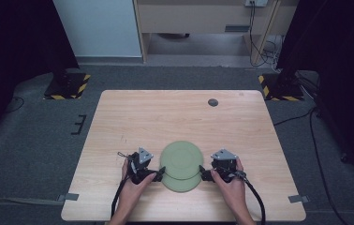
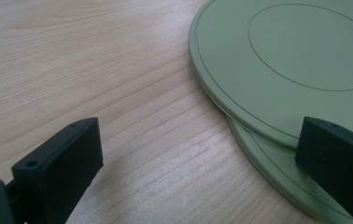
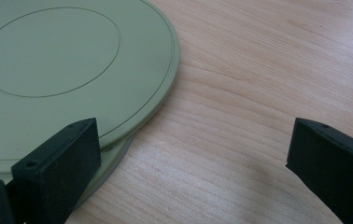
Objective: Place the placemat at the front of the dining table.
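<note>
Two green plates sat stacked near the front edge of the desk (image 1: 119, 112), the upper plate (image 1: 181, 158) shifted toward the far edge so the lower plate (image 1: 180, 184) showed as a crescent at the front.

Left to right: your left gripper (image 1: 158, 172) lay at the left rim of the stack, jaws wide, holding nothing. In the left gripper view one jaw stood over bare wood and the other over the rim where the upper plate (image 2: 282, 65) overhangs the lower plate (image 2: 277, 172); whether it touched, you could not tell. Your right gripper (image 1: 203, 172) mirrored it at the right rim, jaws also wide and empty, one jaw over the plate edge, the other over wood.

Progress, as a judgement: early. Both grippers were placed at the stack but neither plate was gripped or lifted; closing on a rim and separating or moving the plates was all left to do.

View notes: the high view showed your hands, the whole desk and a dark round spot (image 1: 213, 102) near the far right corner. The right gripper view showed the incised ring on the upper plate (image 3: 67, 60) and the thin step down to the lower plate (image 3: 111, 161).
</note>
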Tool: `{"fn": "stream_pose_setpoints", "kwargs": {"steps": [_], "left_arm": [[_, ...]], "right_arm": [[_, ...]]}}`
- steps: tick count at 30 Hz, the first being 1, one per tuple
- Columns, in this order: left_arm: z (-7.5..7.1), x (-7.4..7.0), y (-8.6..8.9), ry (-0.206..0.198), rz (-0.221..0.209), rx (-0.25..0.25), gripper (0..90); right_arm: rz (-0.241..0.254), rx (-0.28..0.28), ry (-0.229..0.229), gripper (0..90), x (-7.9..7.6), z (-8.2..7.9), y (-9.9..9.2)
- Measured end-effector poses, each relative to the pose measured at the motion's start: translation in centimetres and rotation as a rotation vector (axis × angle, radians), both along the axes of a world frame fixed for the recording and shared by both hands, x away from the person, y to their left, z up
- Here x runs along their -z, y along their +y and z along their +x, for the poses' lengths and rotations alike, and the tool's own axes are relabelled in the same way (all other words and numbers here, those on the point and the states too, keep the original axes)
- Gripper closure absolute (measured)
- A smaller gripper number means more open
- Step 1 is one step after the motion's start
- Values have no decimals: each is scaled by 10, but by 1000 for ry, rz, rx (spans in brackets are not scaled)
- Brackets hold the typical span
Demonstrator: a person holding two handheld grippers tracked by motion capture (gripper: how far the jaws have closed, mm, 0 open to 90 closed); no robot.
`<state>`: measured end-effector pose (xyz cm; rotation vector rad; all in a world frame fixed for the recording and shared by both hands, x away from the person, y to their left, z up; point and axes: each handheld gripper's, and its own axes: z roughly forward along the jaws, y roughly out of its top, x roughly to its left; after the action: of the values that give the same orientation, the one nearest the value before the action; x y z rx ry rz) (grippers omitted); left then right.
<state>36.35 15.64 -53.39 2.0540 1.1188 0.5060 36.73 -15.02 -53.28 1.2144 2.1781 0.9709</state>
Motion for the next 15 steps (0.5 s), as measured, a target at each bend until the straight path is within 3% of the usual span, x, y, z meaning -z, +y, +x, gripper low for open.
{"fn": "stream_pose_setpoints", "kwargs": {"steps": [7, 15], "left_arm": [[1, 0, 0, 6, -6, -4, 1], [-1, 0, 0, 3, -5, 5, 18]], "right_arm": [[5, 12, -1, 20, 1, 2, 0], [-17, -28, -12, 47, -1, -6, 1]]}}
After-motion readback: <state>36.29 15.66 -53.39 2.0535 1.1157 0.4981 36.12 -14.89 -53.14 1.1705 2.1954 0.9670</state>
